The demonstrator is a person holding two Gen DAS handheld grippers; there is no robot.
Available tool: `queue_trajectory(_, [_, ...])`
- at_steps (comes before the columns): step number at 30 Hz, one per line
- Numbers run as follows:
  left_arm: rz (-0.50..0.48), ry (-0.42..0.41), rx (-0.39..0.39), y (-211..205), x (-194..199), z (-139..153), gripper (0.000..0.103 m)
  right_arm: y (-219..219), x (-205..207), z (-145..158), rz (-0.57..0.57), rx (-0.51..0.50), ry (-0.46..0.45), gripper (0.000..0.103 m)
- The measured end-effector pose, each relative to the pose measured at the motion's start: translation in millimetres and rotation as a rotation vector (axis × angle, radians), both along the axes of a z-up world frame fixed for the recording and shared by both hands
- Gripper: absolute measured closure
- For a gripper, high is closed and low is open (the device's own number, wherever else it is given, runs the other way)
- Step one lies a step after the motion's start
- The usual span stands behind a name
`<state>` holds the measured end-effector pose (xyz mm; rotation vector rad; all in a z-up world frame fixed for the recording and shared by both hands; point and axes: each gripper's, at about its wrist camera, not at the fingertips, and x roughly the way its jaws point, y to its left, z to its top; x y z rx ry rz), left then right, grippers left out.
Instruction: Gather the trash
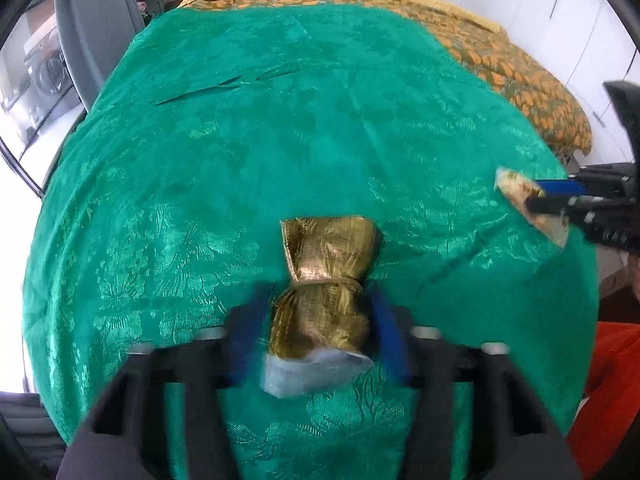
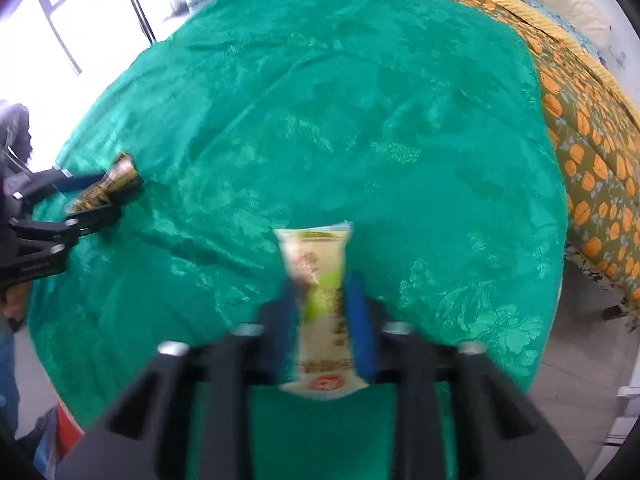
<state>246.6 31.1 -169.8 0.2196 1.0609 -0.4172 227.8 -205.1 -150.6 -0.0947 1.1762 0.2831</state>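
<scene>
My left gripper is shut on a crumpled gold foil wrapper, squeezed at its waist between the blue fingers, above the green cloth. It also shows at the left of the right wrist view. My right gripper is shut on a pale cream and green snack wrapper that sticks out past the blue fingers. In the left wrist view the right gripper holds that wrapper at the right edge.
The green cloth covers a bed, over an orange flowered bedspread at the far right side. White cupboards stand beyond. A window and grey frame are at the left. Something red lies low right.
</scene>
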Motion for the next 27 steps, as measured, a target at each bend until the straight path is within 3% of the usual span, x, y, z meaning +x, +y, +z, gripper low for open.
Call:
queue_trajectory(8, [-0.042,-0.088,-0.066,-27.6,-34.5,28.8,0.062,-35.1,-53.0,38.0,-0.036,0.133,-0.114,0.088])
queue_trajectory(14, [-0.140,-0.066,-0.184,-90.7,-79.2,49.0,0.062,-118.9,-110.1,51.2,-0.170,0.229,-0.171,0.088])
queue_trajectory(21, [-0.324,-0.002,-0.245,-221.4,-129.8,48.8,0.061,-234.5,-168.5,14.0,-0.395,0.137,-0.159,0.088])
queue_trajectory(27, [-0.409,0.062,-0.206,-333.8,-161.5,7.6,0.061,-301.8,-184.1,-38.4,-0.535,0.150,-0.125,0.088])
